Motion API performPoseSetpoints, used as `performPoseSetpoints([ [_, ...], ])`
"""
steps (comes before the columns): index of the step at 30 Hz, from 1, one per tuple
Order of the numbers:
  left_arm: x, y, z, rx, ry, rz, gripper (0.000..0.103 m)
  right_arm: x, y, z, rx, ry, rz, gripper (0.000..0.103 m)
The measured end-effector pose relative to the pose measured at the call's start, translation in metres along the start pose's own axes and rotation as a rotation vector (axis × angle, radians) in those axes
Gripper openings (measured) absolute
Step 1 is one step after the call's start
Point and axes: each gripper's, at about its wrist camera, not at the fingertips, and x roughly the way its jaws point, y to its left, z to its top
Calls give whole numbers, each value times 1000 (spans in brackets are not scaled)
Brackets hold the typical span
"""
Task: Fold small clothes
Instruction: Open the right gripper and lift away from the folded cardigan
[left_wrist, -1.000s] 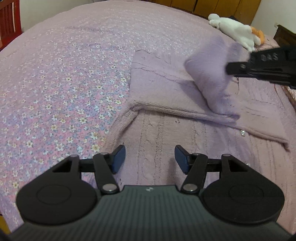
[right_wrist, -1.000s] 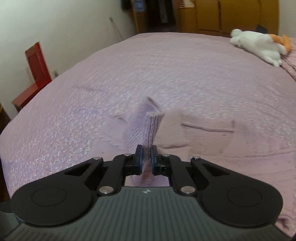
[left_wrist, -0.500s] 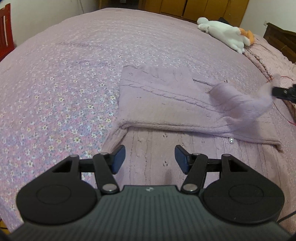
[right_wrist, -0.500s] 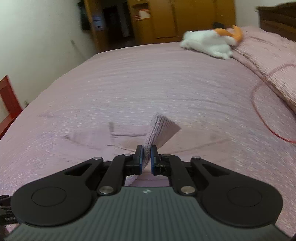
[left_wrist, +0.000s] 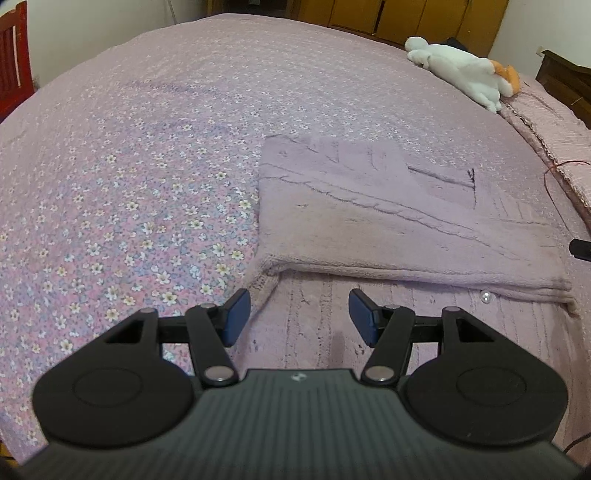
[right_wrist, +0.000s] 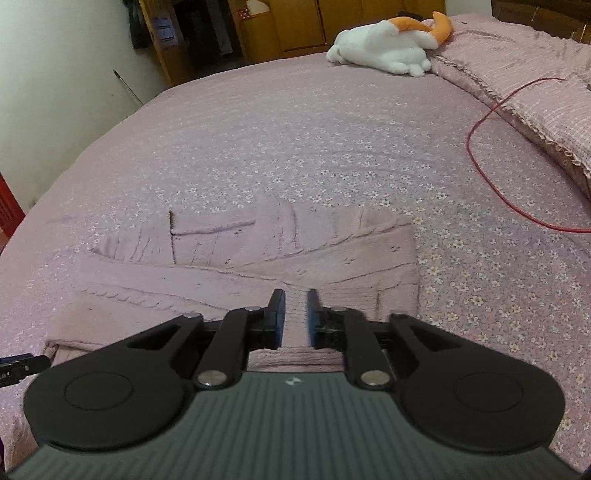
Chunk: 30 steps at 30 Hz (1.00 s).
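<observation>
A lilac knitted sweater (left_wrist: 369, 221) lies on the flowered bedspread (left_wrist: 129, 184), with its top part folded over the lower part. One sleeve (right_wrist: 332, 258) rests flat across the body (right_wrist: 147, 280). My left gripper (left_wrist: 299, 317) hovers open over the sweater's near edge with nothing between its pads. My right gripper (right_wrist: 296, 317) is low at the sweater's right side. Its blue pads (right_wrist: 277, 317) stand a narrow gap apart with the sleeve's ribbed end between them. Only its black tip (left_wrist: 580, 249) shows in the left wrist view.
A white and orange plush toy (right_wrist: 384, 48) lies at the far end of the bed. A red cable (right_wrist: 491, 177) runs over the bedspread beside a checked quilt (right_wrist: 535, 74). A red chair (left_wrist: 13, 55) stands left of the bed, with wooden cupboards (left_wrist: 406, 14) behind.
The right gripper carried the raised sleeve across to the right and down; the sleeve now lies flat on the sweater. Its pads stand slightly wider. The left gripper stayed open.
</observation>
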Motion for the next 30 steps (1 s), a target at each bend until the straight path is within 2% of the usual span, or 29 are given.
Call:
performPoseSetpoints([
  [2,2,-3,0,20,-6,5,61,1,-6,2,3,-16,-16,51],
  [4,3,-7,0,47,-11,13,61,3,-15,3,22,-26,-15,58],
  [10,8,-18,-8,114,-18,36,61,17,-34,-16,89,34,5,58],
  [14,2,-23,-15,158,-32,54,61,8,-29,-30,89,43,44,61],
  [19,-17,-26,-23,195,-57,53,61,-26,-10,-45,20,47,106,62],
  [22,-30,-29,-30,202,-74,46,61,-50,2,-57,-30,30,125,68],
  [27,-51,-35,-47,189,-72,42,61,-90,16,-86,-104,-12,120,71],
  [30,-62,-40,-59,216,-65,41,61,-105,20,-107,-129,8,127,73],
])
